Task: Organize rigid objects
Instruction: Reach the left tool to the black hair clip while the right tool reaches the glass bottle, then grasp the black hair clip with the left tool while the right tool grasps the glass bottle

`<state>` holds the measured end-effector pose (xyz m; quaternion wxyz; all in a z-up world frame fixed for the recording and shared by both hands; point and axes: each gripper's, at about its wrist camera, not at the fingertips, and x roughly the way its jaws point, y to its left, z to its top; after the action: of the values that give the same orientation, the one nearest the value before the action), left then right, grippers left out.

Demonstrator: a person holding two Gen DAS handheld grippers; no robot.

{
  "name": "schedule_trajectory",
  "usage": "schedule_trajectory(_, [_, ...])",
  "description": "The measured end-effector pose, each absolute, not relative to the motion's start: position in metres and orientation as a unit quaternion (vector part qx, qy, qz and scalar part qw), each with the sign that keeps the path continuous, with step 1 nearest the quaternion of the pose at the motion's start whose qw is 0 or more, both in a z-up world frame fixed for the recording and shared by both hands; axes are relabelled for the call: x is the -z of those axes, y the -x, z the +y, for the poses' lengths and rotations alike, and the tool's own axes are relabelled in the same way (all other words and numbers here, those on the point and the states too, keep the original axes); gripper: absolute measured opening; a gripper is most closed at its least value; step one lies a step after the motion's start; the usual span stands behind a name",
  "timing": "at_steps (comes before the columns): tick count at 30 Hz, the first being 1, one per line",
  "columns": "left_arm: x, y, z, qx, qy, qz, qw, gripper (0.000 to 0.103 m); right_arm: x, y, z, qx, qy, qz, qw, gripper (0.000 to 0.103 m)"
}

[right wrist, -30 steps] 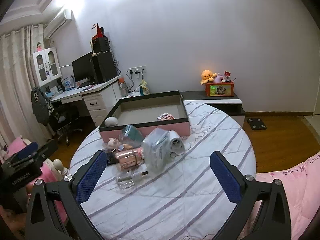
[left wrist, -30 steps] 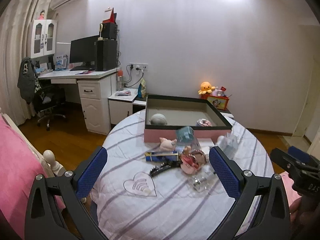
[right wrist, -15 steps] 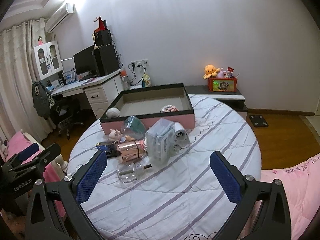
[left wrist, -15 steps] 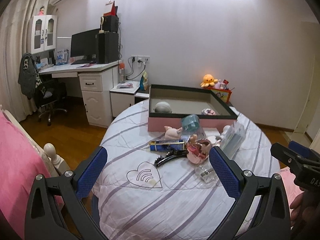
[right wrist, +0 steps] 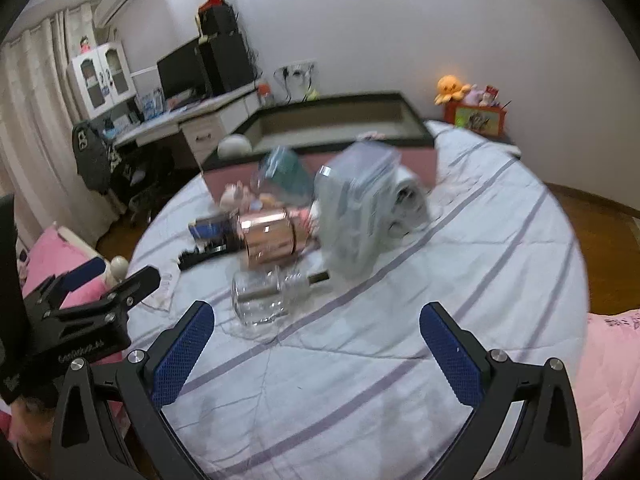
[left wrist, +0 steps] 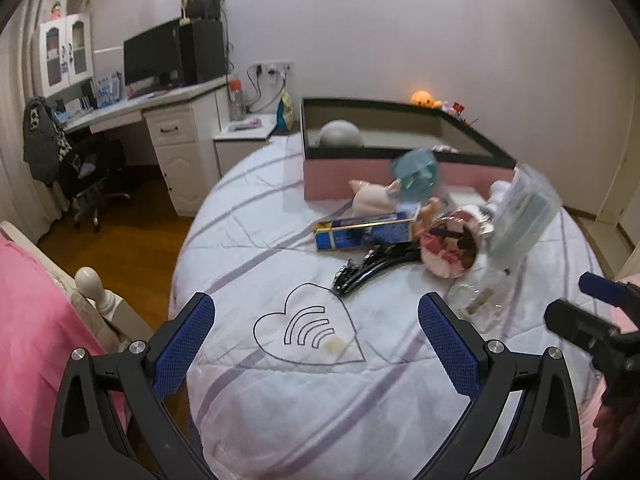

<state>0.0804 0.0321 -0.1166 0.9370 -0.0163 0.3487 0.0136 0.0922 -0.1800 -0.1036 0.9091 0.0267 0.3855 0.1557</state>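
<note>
Left gripper point(left wrist: 316, 322): your jaws are spread wide, empty, now lower over the heart print point(left wrist: 308, 330).
Right gripper point(right wrist: 316, 330): jaws apart, closer to the glass bottle point(right wrist: 268, 292) than before.
Clutter: black hair clip point(left wrist: 370, 266), blue box point(left wrist: 362, 232), rose-gold tin point(right wrist: 270, 236), probably a clear case point(right wrist: 352, 216).
Pink tray point(left wrist: 340, 174): beyond them, unmoved.

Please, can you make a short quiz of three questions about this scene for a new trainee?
1. True or false: both grippers hold nothing.
2. What lies nearest the right gripper: A) glass bottle, B) pink box, C) blue box?
3. Fill in: the black hair clip lies beside the ____ outline on the cloth.

Key: 1 true, the left gripper also open. 2 A. 3 heart.
</note>
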Motion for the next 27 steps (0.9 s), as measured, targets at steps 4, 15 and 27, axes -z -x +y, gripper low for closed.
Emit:
schedule_trajectory(4, [0.129,-0.095,0.031,-0.008,0.01,0.365,0.931,0.103,0.119,-0.108,-0.167,-0.173,-0.026,0.405,0.898,0.103])
schedule_trajectory(15, [0.14,-0.12,0.022,0.014,-0.006,0.388,0.922,0.103,0.131,-0.128,-0.16,-0.183,-0.01,0.411,0.893,0.075])
schedule_trajectory(27, [0.144,-0.154,0.006,0.052,-0.019,0.421,0.906,0.066,0.126,-0.116,-0.199,-0.156,-0.018,0.406,0.9,0.075])
